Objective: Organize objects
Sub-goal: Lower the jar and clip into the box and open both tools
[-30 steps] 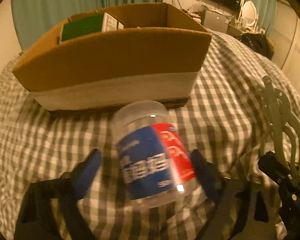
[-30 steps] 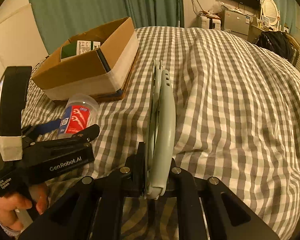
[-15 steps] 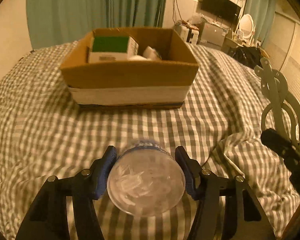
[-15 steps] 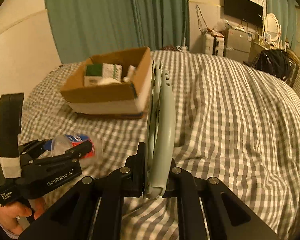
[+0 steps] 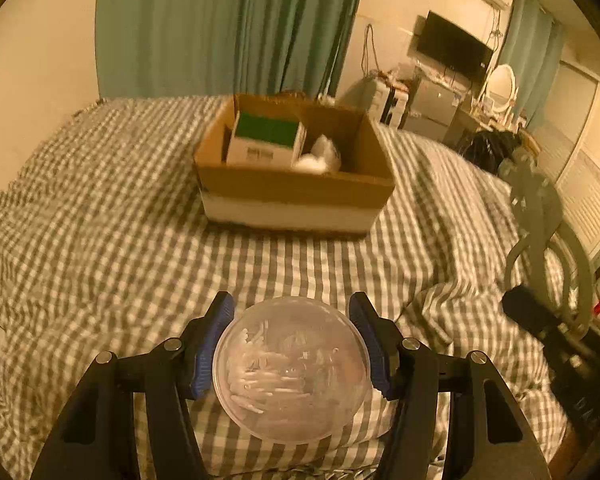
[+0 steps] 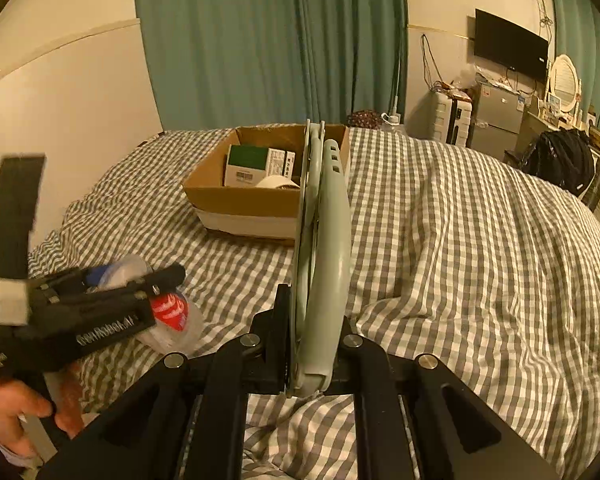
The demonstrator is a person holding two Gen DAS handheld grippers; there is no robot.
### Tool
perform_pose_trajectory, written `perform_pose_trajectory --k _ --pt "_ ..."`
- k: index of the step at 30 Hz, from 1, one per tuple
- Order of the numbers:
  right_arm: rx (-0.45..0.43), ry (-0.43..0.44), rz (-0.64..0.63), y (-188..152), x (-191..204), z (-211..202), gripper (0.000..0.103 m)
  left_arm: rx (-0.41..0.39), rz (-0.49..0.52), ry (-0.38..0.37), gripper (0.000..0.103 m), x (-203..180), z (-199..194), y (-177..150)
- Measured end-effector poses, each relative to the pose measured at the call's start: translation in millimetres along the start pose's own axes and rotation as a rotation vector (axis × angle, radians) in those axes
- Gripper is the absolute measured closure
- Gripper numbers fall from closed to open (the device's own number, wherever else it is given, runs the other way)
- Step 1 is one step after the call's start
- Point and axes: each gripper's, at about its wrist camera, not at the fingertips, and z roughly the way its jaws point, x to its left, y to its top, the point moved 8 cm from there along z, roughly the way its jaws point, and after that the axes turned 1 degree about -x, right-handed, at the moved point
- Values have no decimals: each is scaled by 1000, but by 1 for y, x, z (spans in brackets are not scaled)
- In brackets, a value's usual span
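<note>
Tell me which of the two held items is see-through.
The round plastic jar clamped in the left gripper: white sticks show through its clear base. The folding scissors in the right gripper are opaque grey-green.

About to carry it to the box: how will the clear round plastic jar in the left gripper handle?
The clear round plastic jar probably weighs little: only thin white sticks inside. Its smooth curved wall may slip between the left gripper pads. Set down sideways, it would likely roll.
</note>
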Motion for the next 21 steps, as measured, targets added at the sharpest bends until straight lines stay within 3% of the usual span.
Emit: perform_pose_trajectory --k 12,21 --pt "-19 5 -13 60 -1 11 94 -129 -11 -26 41 9 -31 102" --pt "-25 -12 -19 126 -3 71 94 -177 25 -8 41 20 0 189"
